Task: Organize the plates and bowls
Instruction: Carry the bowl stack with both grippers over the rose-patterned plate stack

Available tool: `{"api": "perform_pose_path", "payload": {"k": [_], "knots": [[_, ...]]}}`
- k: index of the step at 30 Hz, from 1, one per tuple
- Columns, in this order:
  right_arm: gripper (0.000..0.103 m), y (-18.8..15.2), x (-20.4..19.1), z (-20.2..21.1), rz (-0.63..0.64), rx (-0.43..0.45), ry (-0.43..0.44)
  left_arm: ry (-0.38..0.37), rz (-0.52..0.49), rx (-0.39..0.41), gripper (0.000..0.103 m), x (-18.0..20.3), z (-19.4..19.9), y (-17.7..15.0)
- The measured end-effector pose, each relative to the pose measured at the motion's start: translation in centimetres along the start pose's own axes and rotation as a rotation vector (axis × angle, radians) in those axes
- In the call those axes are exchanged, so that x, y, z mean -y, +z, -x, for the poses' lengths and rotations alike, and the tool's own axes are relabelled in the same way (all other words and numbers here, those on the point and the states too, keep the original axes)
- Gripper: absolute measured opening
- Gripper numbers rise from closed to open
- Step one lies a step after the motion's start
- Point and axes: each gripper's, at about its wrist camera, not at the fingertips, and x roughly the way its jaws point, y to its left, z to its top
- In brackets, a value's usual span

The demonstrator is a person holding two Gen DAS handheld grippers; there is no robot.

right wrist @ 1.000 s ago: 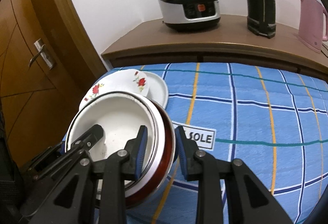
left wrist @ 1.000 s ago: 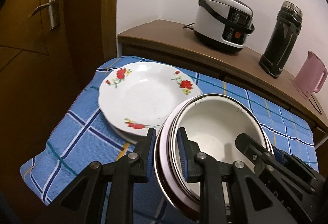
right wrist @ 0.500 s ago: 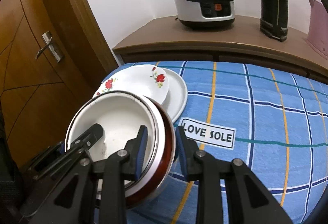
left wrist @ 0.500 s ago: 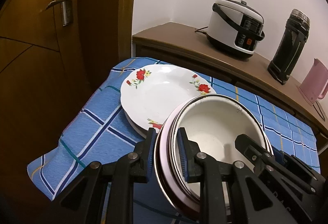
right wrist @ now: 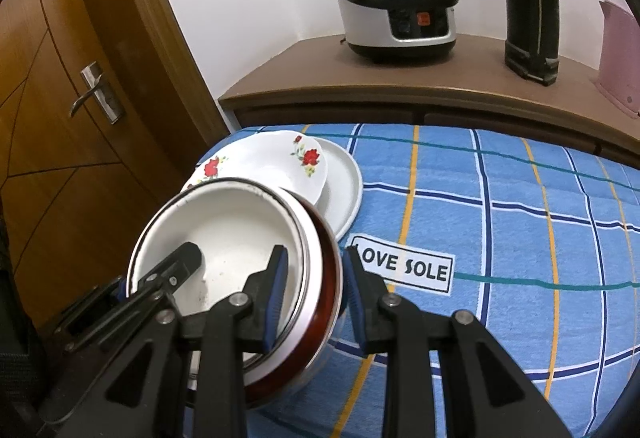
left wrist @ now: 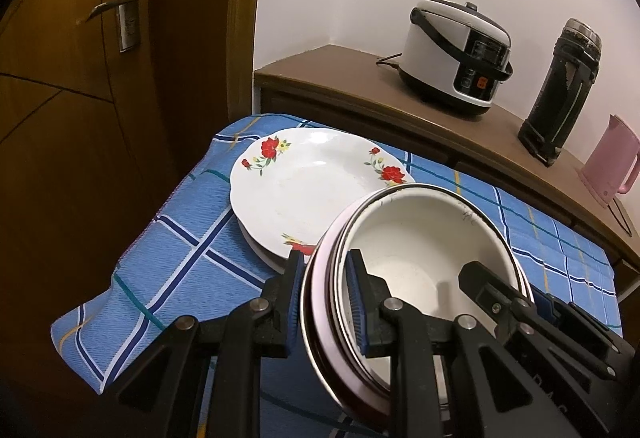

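Bowls (left wrist: pixel 420 262) (stacked) clamped by both grippers' fingers (left wrist: pixel 294 302) (right wrist: pixel 276 290).

Cloth label: I read "LOVE SOLE", its first letter half hidden by my gripper, in black on a white patch (right wrist: pixel 404 270) on the blue checked tablecloth (right wrist: pixel 500 238).
Rice cooker panel: the print on the rice cooker (right wrist: pixel 394 3), far on the counter, was too small to read.

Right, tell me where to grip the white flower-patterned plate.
Take the white flower-patterned plate by its thin scalloped rim on the side overhanging the plain white plate beneath. Come in level from the door side, one claw finger under that lifted edge.
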Motion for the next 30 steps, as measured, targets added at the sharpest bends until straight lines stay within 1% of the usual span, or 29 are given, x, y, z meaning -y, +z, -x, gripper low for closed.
{"api": "perform_pose_path", "payload": {"k": [14,30], "knots": [[0.029,1.1,-1.2,-0.7,0.022,-0.001,0.02,0.018,0.031,0.009,0.024,-1.2,0.0,0.8],[0.028,3.2,-0.5,-0.2,0.015,0.036,0.014,0.001,0.022,0.033,0.024,-0.1,-0.2,3.1]]}}
